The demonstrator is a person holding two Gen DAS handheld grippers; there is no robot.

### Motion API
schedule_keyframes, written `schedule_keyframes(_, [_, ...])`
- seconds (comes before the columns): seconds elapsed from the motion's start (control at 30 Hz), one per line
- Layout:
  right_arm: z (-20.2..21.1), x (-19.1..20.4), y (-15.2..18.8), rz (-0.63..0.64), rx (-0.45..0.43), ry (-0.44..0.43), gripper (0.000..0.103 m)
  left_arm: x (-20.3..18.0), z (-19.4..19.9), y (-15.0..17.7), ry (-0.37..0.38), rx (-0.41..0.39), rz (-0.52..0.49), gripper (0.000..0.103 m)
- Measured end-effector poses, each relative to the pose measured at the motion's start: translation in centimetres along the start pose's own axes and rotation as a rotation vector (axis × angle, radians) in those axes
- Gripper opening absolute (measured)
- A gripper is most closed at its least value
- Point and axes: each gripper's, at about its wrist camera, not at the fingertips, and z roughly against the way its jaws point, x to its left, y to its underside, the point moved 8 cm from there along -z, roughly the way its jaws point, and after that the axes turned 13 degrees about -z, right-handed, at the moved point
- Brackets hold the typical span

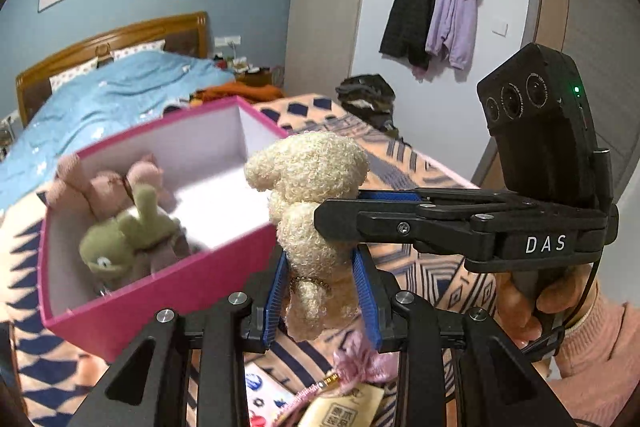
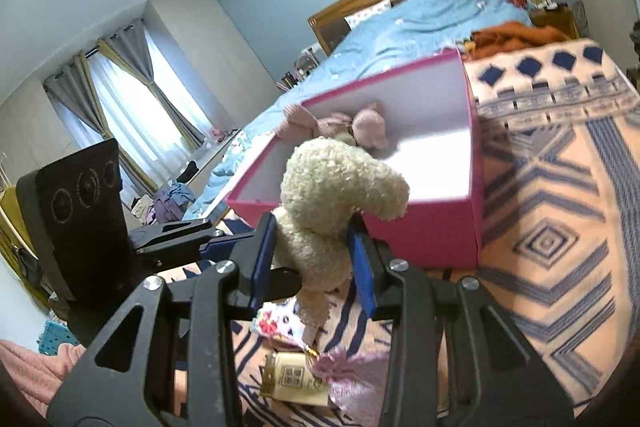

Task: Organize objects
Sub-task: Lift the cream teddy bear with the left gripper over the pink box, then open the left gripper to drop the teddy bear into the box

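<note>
Grippers, left (image 1: 320,291) and right (image 2: 312,267), are both clamping the cream plush bear (image 1: 312,195) beside the pink box (image 1: 160,291); it wants carrying level over the rim before any release.

Bright, evenly lit room; motion blur on the pink box (image 1: 168,291), fisheye-dark corners.

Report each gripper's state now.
Left gripper: shut on the cream plush toy.
Right gripper: shut on the same cream plush toy.
</note>
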Motion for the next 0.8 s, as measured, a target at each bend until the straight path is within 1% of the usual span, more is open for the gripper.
schedule_keyframes(0.23, [-0.6,1.3,-3.6,0.046,-0.025,-0.015,0.039,2.1,0.7,-3.1,-0.045,-0.026,-0.002,0.033])
schedule_keyframes(0.47, [-1.9,1.1,-6.9,0.047,-0.043,-0.002,0.039,4.6,-0.6,-5.2,-0.074,-0.026,0.02,0.033])
schedule_keyframes(0.67, [-3.6,-0.1,-8.6,0.041,-0.031,0.035,0.04,6.4,-2.8,-5.8,-0.086,0.001,0.054,0.033])
schedule_keyframes(0.8, [-5.2,-1.4,-8.8,0.041,-0.013,0.091,0.04,7.5,-5.0,-5.2,-0.077,0.035,0.096,0.033])
